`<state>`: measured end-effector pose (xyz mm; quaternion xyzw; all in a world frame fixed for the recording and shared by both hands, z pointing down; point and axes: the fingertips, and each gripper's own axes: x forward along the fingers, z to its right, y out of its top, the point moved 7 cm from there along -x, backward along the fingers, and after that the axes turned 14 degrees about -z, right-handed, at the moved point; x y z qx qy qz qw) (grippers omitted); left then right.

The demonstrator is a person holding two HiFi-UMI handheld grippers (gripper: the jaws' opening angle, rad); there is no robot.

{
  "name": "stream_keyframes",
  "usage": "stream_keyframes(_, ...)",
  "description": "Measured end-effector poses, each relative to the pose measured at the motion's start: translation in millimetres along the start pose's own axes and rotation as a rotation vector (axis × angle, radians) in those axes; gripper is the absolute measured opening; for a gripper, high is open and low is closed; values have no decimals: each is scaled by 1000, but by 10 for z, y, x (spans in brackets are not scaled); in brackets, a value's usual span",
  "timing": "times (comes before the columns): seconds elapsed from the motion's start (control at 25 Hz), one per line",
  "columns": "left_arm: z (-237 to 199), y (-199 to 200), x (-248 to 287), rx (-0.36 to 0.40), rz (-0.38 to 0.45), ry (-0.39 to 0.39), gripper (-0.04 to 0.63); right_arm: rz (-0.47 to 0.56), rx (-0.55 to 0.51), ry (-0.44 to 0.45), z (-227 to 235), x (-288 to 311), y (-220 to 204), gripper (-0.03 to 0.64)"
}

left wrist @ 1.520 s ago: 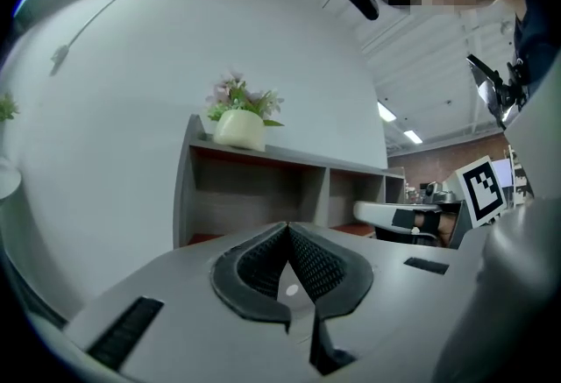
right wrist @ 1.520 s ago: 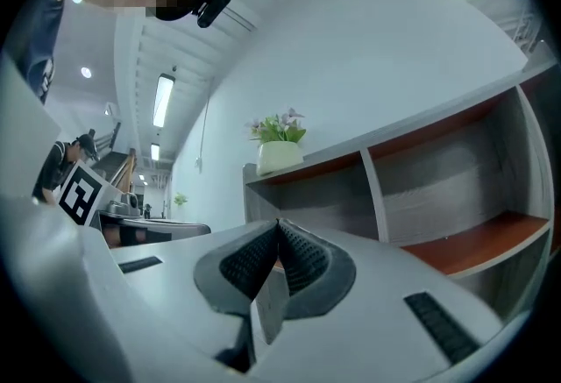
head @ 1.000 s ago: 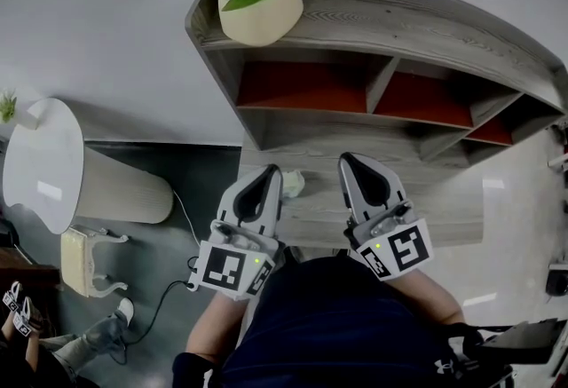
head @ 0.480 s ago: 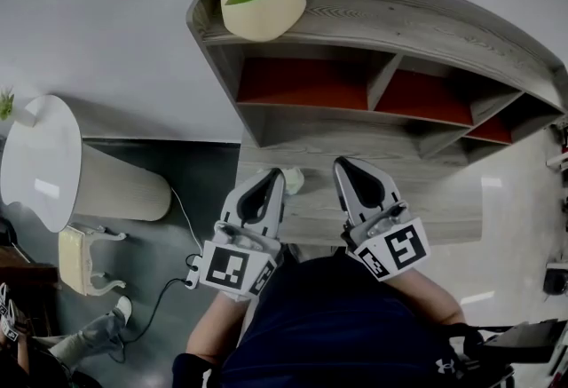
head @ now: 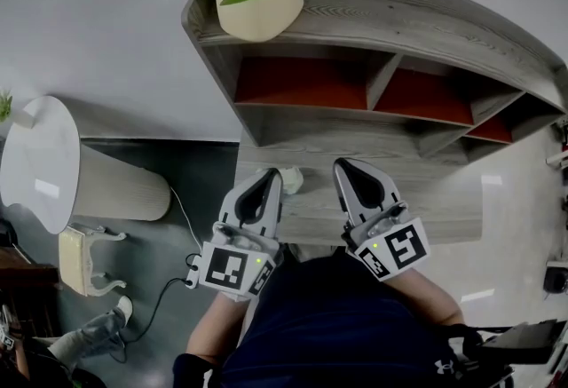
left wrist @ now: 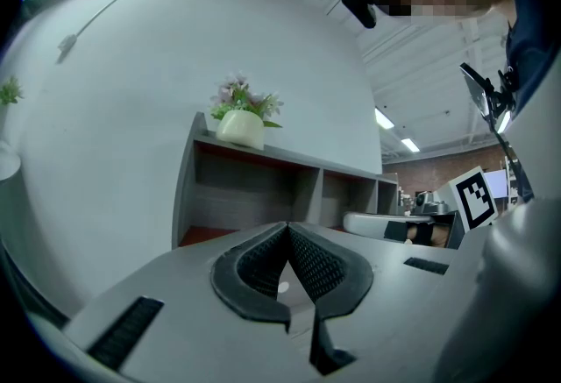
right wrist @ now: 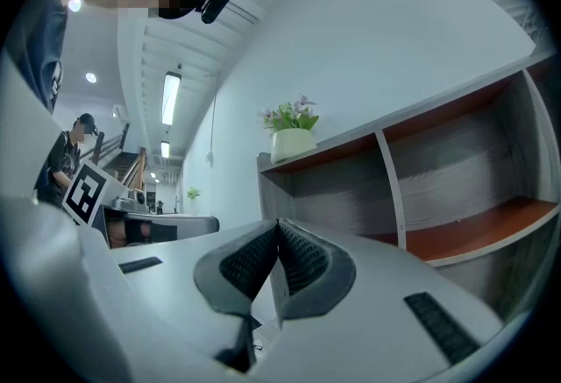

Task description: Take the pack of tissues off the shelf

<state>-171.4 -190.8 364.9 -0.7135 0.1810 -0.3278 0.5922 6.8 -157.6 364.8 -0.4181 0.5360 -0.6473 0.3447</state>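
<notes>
The grey wooden shelf (head: pixel 426 22) has red-lined compartments and a wide lower ledge (head: pixel 417 200). A small pale pack (head: pixel 292 180), apparently the tissues, lies on that ledge, partly hidden by my left gripper's tip. My left gripper (head: pixel 273 171) is shut and empty, its tip right beside the pack. About a hand's width to its right, my right gripper (head: pixel 341 164) is also shut and empty over the ledge. In the left gripper view (left wrist: pixel 287 228) and the right gripper view (right wrist: pixel 279 223) the pads meet, and the pack is hidden.
A cream pot of pink flowers (head: pixel 260 9) stands on the shelf top at its left end. A round white table (head: pixel 40 164), a small stool (head: pixel 84 260) and a floor cable (head: pixel 173 284) lie to the left. A person stands far off (right wrist: pixel 66 158).
Both grippers edged slightly forward toward the shelf and then held still. The person's feet at the lower left moved mostly out of view.
</notes>
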Motion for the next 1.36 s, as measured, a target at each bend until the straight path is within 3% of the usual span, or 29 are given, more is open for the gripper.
stream_keyframes(1.36,-33,-78,65,-5,-18,-16,17,-1,30,-12,30,-6,-39,12)
